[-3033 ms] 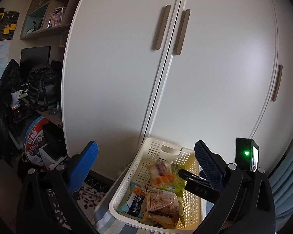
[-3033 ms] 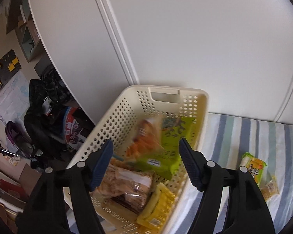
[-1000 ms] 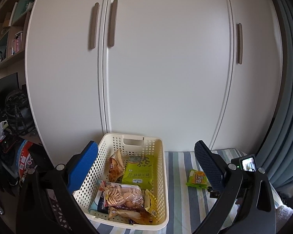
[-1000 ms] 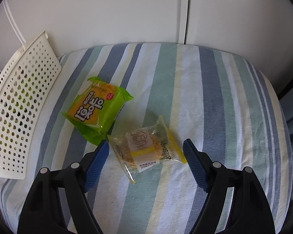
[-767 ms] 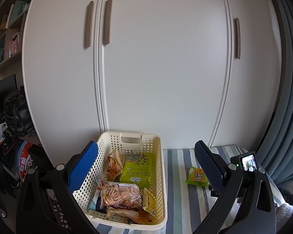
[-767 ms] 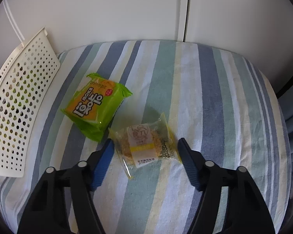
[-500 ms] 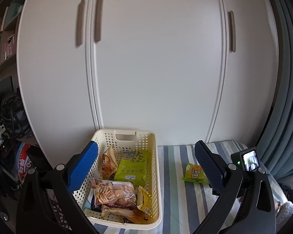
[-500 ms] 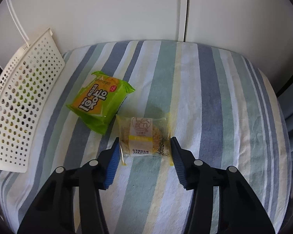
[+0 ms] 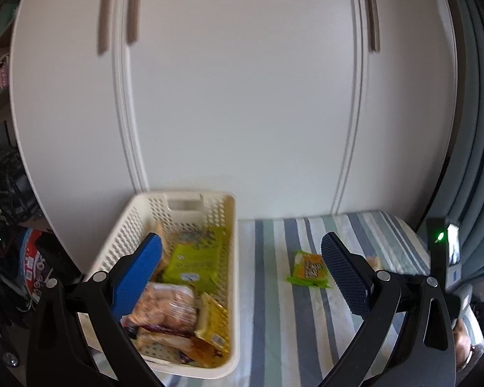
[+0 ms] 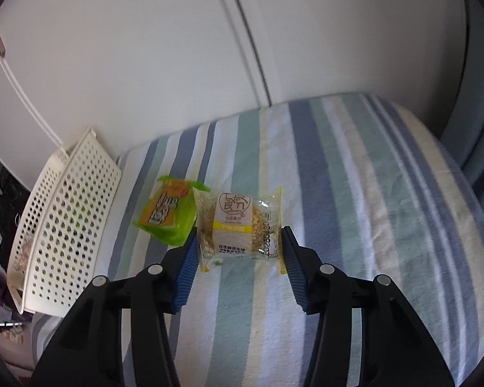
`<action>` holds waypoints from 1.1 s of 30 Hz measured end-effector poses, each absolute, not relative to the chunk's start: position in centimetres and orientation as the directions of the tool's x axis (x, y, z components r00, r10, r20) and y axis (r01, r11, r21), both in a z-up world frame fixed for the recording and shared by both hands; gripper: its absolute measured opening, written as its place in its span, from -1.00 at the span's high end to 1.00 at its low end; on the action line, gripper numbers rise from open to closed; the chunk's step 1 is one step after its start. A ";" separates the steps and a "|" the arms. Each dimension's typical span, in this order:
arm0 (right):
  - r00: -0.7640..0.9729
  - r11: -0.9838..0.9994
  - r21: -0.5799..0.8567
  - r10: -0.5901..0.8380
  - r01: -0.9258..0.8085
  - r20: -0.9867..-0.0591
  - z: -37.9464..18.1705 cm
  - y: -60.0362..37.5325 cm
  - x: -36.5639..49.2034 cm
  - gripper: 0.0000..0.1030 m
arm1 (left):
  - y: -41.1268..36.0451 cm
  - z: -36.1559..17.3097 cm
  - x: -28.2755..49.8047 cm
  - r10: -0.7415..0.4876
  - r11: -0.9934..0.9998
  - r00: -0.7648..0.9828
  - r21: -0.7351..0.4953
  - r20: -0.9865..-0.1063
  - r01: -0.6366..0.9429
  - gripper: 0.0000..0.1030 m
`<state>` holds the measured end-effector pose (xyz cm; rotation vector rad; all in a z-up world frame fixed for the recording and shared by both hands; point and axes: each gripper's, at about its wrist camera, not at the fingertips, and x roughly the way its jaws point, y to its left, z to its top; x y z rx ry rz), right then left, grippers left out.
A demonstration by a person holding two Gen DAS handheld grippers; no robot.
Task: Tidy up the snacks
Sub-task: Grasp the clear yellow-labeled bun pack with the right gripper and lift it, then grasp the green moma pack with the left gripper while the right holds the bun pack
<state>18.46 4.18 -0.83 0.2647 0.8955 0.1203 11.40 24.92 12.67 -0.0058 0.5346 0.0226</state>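
Jaws on your right gripper [image 10: 238, 251] stand at either end of the clear-wrapped pastry [image 10: 237, 225], the blue pads touching or nearly touching the crimped ends of the wrapper; whether they already bite I cannot tell. Your left gripper [image 9: 242, 277] has its jaws spread wide, holding nothing, hovering over the near side of the white basket [image 9: 232, 277].

That pastry lies flat on the striped bed cover [image 10: 371, 193], with the green-and-orange packet [image 10: 166, 216] touching its left edge. Further left stands the basket, already carrying several snack bags.

Expect the pastry to be light and crumbly, and its film slick and puffed with air. Pinching only the end seals would likely let it swing or slip, so you would do better to close across the round body, gently, enough to dent the wrap without crushing the cake. The mattress is soft and will give under the pads, so press down little. Mind the neighbouring packet does not get dragged along.
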 end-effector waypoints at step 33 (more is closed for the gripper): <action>0.704 0.926 0.357 0.171 0.125 -0.689 1.1 -4.7 18.5 0.03 | 13.5 -1.4 27.2 0.008 0.978 0.543 0.119 -0.840 0.170 -0.44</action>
